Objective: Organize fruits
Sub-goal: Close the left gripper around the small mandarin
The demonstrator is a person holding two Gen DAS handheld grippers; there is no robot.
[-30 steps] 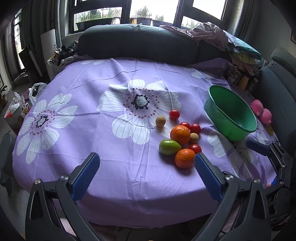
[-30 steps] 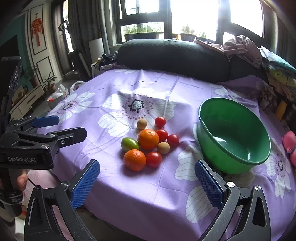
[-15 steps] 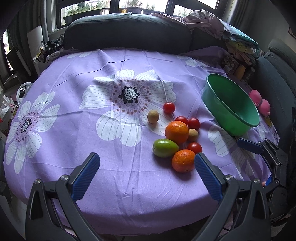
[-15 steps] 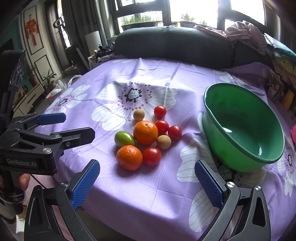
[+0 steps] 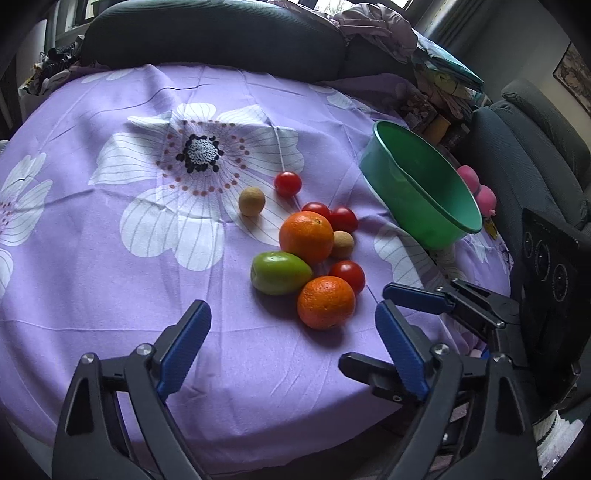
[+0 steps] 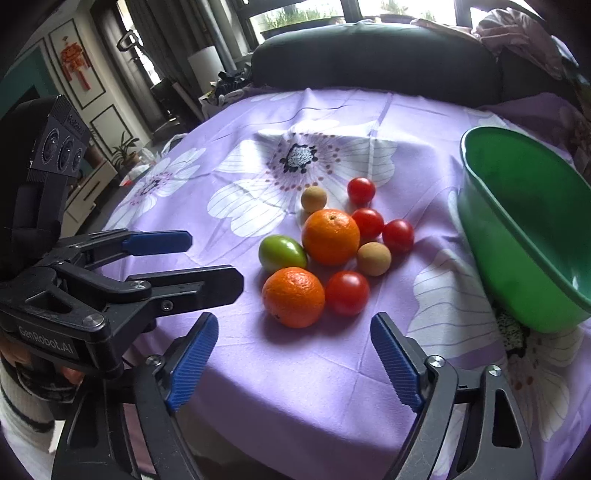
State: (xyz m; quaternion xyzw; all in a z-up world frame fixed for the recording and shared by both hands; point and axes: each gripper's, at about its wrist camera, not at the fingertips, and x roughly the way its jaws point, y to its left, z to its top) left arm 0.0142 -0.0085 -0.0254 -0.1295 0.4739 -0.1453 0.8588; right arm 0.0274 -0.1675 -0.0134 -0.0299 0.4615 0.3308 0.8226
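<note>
Purple floral tablecloth (image 5: 110, 258) covers a round table, with a dark sofa (image 5: 207, 33) behind it. Near the middle of the cloth sits a tight cluster of fruit. One orange (image 5: 306, 236) is at the cluster's centre, touching a green fruit (image 5: 280, 272) at its 7 o'clock. A second orange (image 5: 325, 302) lies at the cluster's 6 o'clock, nearest the cameras. Four red cherry tomatoes sit around them: one (image 5: 347, 275) beside the near orange, two (image 5: 343, 219) just behind the centre orange, and one (image 5: 287, 183) apart at 12 o'clock. Two small tan round fruits complete the group, one (image 5: 342, 244) touching the centre orange at 3 o'clock, one (image 5: 251, 201) apart at 11 o'clock. A green plastic bowl (image 5: 454, 192) stands at 3 o'clock of the cluster, close but not touching. The left gripper (image 5: 291, 336) hovers over the table's near edge, released and spread wide, holding nothing. The right gripper (image 6: 291, 343) is likewise spread wide and grasps nothing, with the near orange just ahead.
</note>
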